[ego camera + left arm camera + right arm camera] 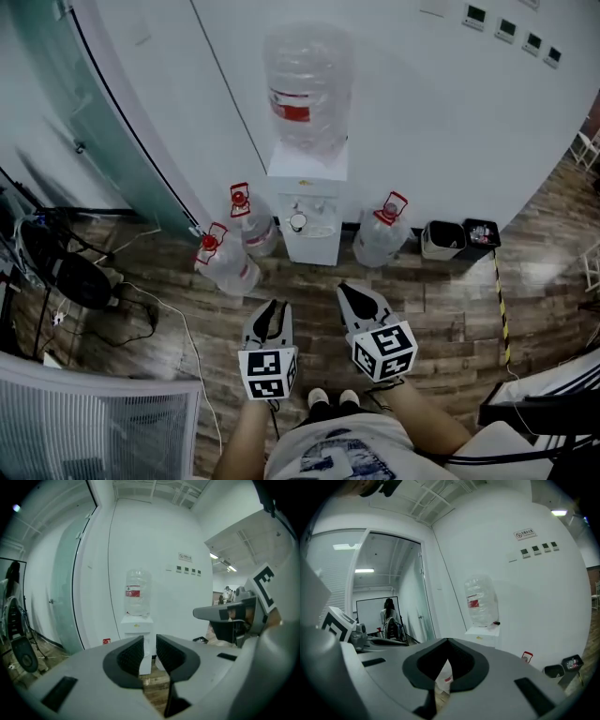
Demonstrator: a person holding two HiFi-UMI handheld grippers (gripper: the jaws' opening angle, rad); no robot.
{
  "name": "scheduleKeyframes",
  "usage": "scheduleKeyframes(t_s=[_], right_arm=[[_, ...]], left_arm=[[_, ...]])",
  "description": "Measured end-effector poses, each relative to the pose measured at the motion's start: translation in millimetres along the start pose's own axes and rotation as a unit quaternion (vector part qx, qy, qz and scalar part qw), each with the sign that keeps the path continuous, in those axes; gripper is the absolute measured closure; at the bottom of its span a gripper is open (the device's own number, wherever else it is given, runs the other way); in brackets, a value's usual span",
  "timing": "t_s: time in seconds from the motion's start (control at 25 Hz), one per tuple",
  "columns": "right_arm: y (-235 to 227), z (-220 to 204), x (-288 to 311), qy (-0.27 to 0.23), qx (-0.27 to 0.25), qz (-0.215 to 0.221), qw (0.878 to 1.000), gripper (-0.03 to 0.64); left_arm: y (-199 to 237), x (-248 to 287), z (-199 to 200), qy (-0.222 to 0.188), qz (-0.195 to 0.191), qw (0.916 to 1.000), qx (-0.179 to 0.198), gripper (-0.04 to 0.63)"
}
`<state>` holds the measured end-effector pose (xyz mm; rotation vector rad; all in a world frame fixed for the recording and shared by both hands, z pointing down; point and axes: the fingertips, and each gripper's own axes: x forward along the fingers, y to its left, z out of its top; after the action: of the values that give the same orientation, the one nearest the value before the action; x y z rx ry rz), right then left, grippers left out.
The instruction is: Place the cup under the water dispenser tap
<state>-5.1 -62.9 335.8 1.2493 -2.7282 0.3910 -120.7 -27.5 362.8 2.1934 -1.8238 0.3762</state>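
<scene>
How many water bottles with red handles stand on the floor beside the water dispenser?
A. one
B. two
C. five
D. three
D: in the head view, a near bottle and a far bottle stand at the left of the water dispenser, and a third bottle stands at its right.

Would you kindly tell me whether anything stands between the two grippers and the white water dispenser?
Nothing visible does: only bare wooden floor lies between the left gripper, the right gripper and the white water dispenser. The clear spare water bottles stand to either side of it.
</scene>
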Motion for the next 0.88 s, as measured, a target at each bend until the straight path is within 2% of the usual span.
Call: scheduleKeyframes(t_s=[0.52, 0.88], right_arm=[[-9.8, -10.1, -43.9, 0.004, 0.002, 0.018, 1.000, 0.597], [-9.5, -7.4, -41.6, 0.006, 0.004, 0.024, 1.000, 0.597]], left_arm=[[-27.2, -15.1, 5.4, -0.006, 0.024, 0.9996, 0.011, 0.542], [-31.6, -13.6, 10.9, -0.006, 0.021, 0.9997, 0.005, 0.545]])
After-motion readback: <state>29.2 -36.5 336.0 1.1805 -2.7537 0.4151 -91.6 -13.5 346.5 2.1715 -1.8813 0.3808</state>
